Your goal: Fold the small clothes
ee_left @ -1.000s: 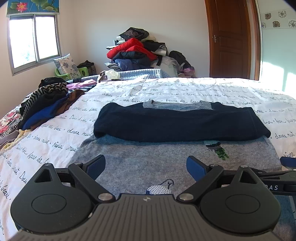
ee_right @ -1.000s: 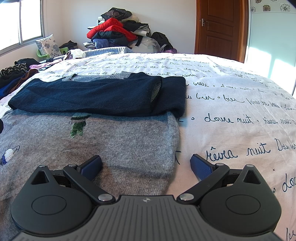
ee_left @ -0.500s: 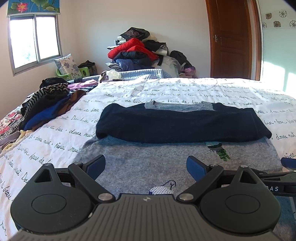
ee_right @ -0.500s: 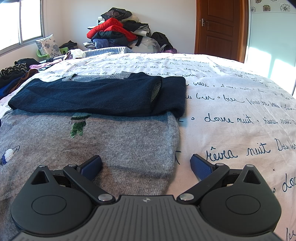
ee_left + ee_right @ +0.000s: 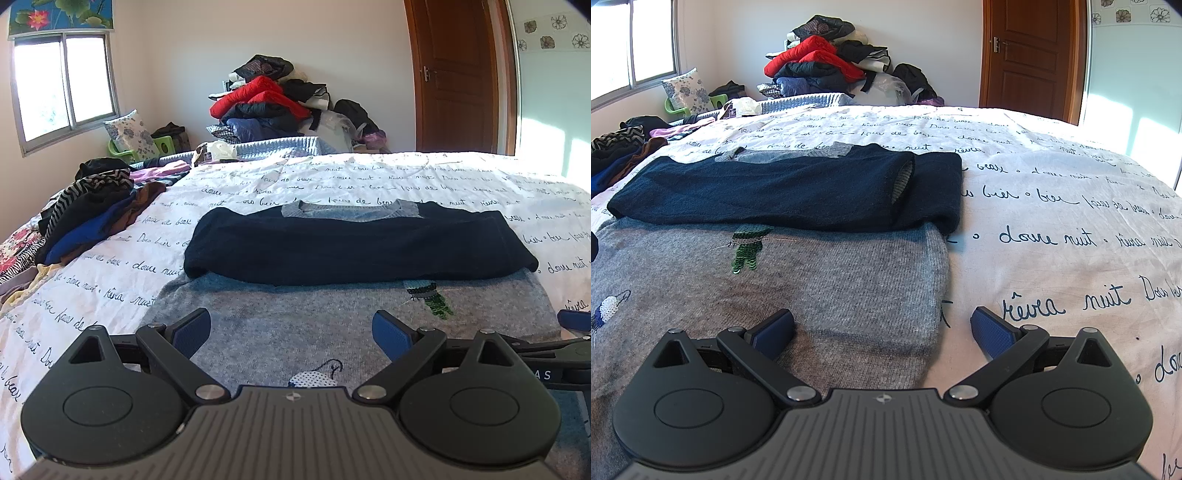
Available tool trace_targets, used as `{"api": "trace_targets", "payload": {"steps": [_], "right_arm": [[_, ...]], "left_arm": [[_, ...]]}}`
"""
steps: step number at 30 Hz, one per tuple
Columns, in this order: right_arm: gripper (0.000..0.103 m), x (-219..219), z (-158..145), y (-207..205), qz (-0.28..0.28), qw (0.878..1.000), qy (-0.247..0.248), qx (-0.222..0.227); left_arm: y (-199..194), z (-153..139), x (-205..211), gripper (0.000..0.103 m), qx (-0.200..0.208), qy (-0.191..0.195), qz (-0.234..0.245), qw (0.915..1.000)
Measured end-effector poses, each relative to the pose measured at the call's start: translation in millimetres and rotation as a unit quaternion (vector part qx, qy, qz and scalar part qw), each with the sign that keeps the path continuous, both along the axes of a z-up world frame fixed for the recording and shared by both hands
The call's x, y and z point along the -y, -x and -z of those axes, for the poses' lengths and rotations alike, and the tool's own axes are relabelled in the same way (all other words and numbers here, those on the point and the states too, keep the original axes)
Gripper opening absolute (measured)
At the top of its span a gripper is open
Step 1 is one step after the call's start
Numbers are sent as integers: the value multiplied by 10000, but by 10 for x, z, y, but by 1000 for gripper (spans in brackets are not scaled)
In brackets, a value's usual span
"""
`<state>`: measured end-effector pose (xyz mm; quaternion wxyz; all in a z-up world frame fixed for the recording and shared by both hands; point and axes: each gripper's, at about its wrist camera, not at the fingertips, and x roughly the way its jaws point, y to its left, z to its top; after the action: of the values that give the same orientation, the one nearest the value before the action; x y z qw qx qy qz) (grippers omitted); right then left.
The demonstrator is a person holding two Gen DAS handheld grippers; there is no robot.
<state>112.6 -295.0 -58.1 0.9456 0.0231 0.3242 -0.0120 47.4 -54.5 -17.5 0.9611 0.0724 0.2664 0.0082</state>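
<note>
**Sleeves in, hem waiting to be lifted**

A small grey sweater [image 5: 332, 317] lies flat on the bed [image 5: 1052, 206], its near hem towards me, its collar at the far end. Both navy sleeves [image 5: 354, 247] are folded across the chest in a dark band running left to right. Little stitched figures show on the grey front below that band.

The left hand-held gripper [image 5: 291, 332] hovers low over the near left part of the sweater, its blue fingers spread wide apart and holding nothing. The right hand-held gripper [image 5: 882, 330] sits at the near right corner, also spread wide and empty: its left finger is over the grey knit, its right finger over the printed bedspread, so the sweater's right edge runs between them.

To my eye the sleeve step is done and the bottom-to-top fold is next. That calls for each gripper to drop onto the hem, pinch all layers of knit without snagging the bedspread, then carry the hem away towards the collar, evenly on both sides so the sleeve band stays put.

A pile of clothes [image 5: 92, 210] waits at the far left of the bed.
</note>
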Motion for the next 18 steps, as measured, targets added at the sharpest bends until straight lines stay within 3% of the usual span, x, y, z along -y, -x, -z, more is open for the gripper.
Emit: {"api": "trace_targets", "payload": {"steps": [4,11,18], "right_arm": [[103,0,-1,0,0,10000,-1,0],[103,0,0,0,0,10000,0,-1],[103,0,0,0,0,10000,0,-1]], "left_arm": [[-2,2,11,93,-75,61,79,9999],[-44,18,-50,93,-423,500,146,9977],[-4,5,-232,93,-435,529,-31,9976]]}}
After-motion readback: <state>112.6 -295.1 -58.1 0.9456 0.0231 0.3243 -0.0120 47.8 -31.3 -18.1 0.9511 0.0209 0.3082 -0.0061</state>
